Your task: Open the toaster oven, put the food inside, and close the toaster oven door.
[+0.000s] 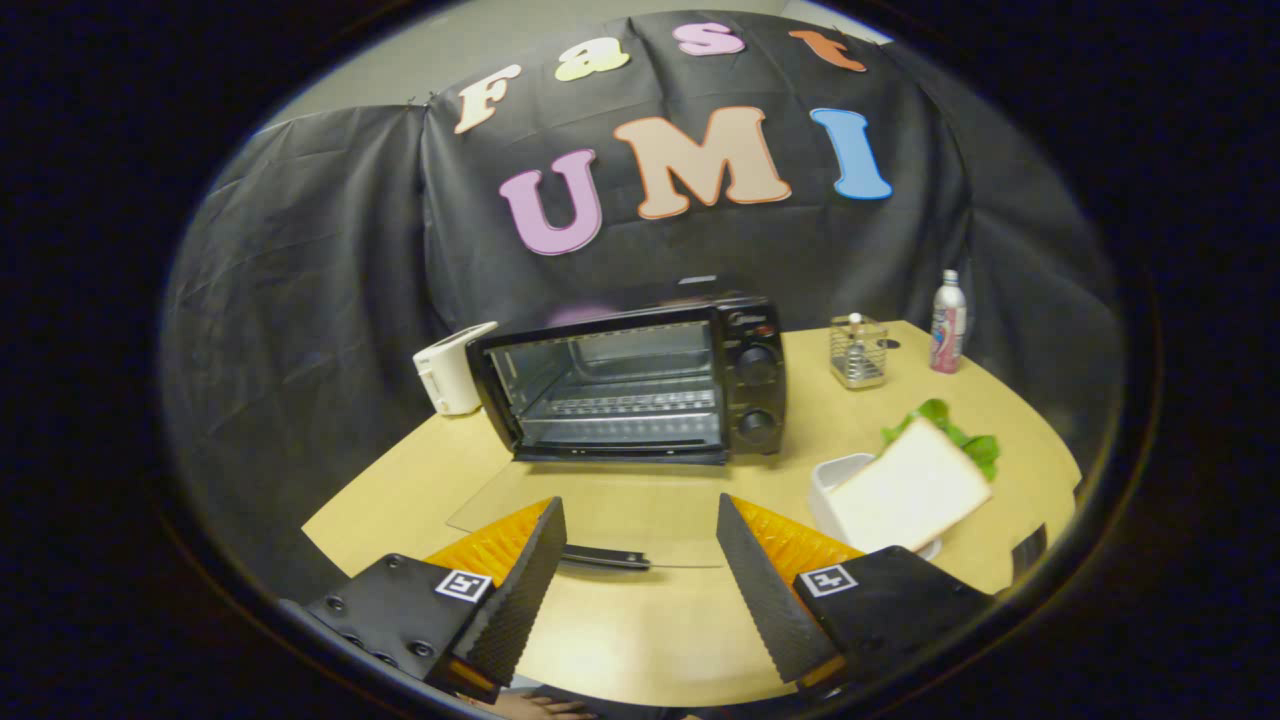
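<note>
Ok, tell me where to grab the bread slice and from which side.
Grip the bread slice across its thin faces, near the edge that sticks up out of the white bowl. It leans tilted there, so that edge is free. Come from above and from the oven's side; lettuce lies behind it. The gripper is open, holding nothing.

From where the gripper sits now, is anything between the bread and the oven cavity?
Nothing visible blocks it. The toaster oven has its glass door folded down flat on the table, cavity open. The bread slice rests on a white dish beside the open gripper; bare tabletop lies between.
</note>
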Demonstrator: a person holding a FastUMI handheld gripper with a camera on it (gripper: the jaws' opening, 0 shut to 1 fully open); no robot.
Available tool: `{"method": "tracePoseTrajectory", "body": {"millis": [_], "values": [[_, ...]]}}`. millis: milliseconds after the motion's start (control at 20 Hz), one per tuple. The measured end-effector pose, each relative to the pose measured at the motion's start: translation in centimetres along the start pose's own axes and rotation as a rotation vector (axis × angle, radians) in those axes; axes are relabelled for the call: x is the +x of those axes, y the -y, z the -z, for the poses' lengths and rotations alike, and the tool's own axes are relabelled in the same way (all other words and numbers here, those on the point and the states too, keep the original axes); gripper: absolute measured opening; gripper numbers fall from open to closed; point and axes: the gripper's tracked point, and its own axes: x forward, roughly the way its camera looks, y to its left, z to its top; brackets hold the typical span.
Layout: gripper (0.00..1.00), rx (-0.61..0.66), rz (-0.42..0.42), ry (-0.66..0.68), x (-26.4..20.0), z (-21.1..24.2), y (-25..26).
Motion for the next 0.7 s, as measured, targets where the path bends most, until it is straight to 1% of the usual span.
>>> {"method": "tracePoseTrajectory", "body": {"millis": [150, 250, 300, 400, 500, 650, 700], "values": [[0.94, 0.048, 0.037, -0.062, -1.9, -2.2, 4.6], [0.93, 0.078, 0.045, -0.147, -2.6, -2.6, 7.5], [0.94, 0.090, 0.062, -0.190, -2.9, -2.8, 9.2], [0.93, 0.124, 0.116, -0.267, -3.0, -2.8, 12.8], [0.93, 0.170, 0.185, -0.342, -2.7, -1.9, 16.3], [0.93, 0.185, 0.259, -0.392, -1.8, -0.8, 20.3], [0.93, 0.192, 0.267, -0.399, -1.3, -0.3, 21.2]]}}
